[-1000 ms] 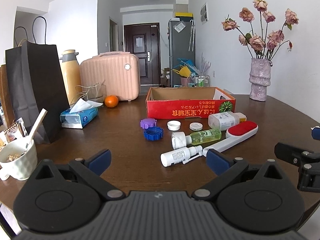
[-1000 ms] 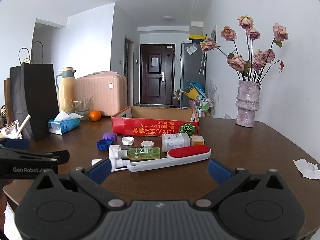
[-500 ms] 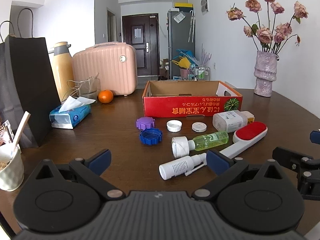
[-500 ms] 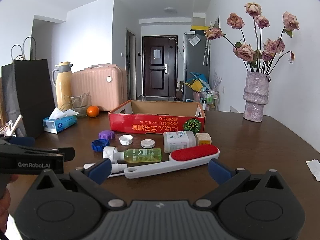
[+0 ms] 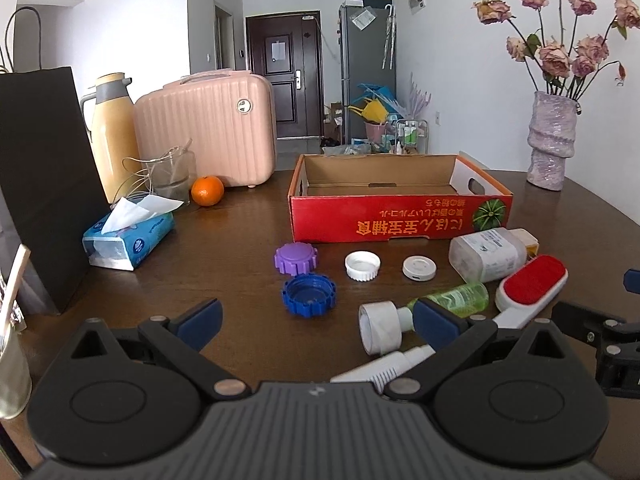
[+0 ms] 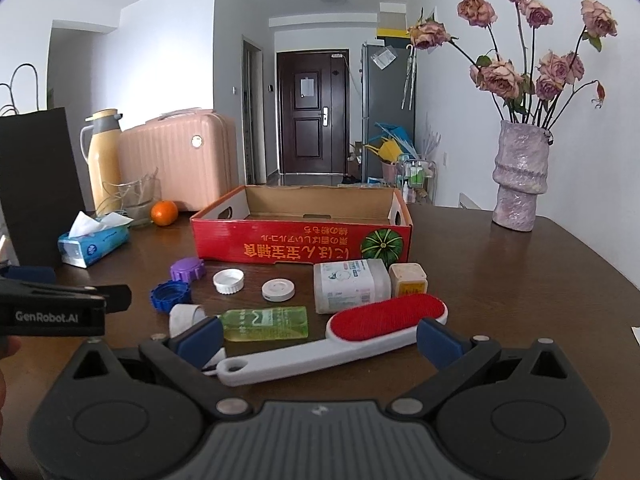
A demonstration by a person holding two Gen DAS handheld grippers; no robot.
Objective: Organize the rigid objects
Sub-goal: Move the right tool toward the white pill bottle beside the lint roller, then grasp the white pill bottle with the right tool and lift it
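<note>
- The left gripper [image 5: 316,318] hovers low over the wooden table [image 5: 224,240], jaws spread wide, nothing between them.
- The right gripper [image 6: 318,336] is likewise spread and empty, with the lint brush [image 6: 340,340] lying between its fingers (not gripped).
- Just beyond lie a green bottle [image 6: 266,324], blue cap [image 5: 309,294], purple cap [image 5: 295,258] and two white caps [image 5: 362,266].
- Farther back sits the red cardboard box [image 5: 400,226], empty inside.
</note>
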